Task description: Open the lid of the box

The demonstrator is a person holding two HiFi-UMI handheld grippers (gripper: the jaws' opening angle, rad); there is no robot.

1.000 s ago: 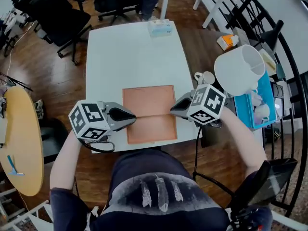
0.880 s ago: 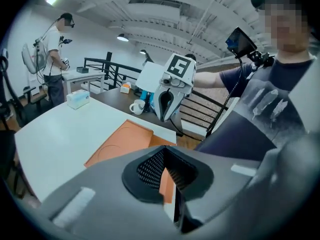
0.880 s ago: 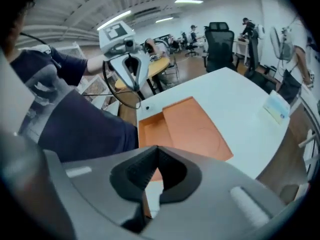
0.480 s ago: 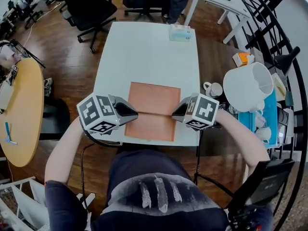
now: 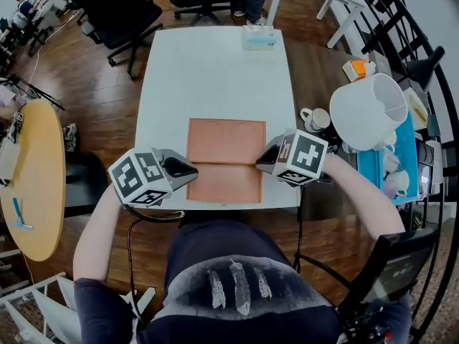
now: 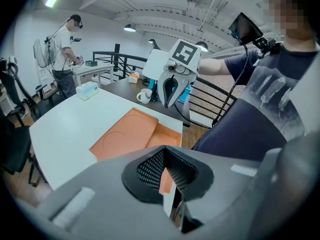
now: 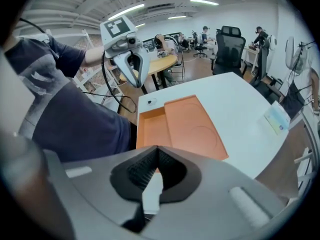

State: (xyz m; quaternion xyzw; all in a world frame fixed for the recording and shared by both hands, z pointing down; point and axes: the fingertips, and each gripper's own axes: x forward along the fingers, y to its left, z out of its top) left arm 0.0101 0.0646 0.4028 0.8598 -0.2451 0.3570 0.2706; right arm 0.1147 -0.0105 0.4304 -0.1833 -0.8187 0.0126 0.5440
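Left hand-held gripper [image 5: 192,171] closed, empty, at box [image 5: 224,183] 9 o'clock. Right hand-held gripper [image 5: 259,162] closed, empty, 3 o'clock. Lid [image 5: 226,140] open flat.

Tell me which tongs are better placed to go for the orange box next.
Left, narrowly. Both tongs are shut beside the box's near half, but the left tongs point onto the orange box, while the right tongs point at the white table.
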